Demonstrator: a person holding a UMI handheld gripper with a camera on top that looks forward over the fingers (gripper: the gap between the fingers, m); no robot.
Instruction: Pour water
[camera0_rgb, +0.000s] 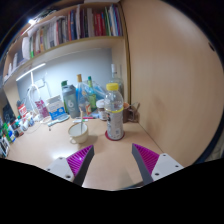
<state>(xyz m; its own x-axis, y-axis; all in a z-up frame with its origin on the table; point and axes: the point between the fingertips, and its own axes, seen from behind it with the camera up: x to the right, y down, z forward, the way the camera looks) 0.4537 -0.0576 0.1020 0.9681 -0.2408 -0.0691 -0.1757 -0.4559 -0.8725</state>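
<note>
A clear plastic bottle (114, 112) with a yellow cap and a red label stands upright on the wooden desk (60, 146), just beyond my fingers. To its left sits a small white cup (78, 131). My gripper (113, 158) is open, with its magenta pads (80, 157) spread wide apart and only bare desk between them. Both bottle and cup stand ahead of the fingertips, untouched.
Several bottles and containers (72, 98) crowd the back of the desk under a lit shelf. Bookshelves with books (70, 25) run above. A tan wall panel (170, 70) closes the right side. More clutter lies at the desk's left (12, 128).
</note>
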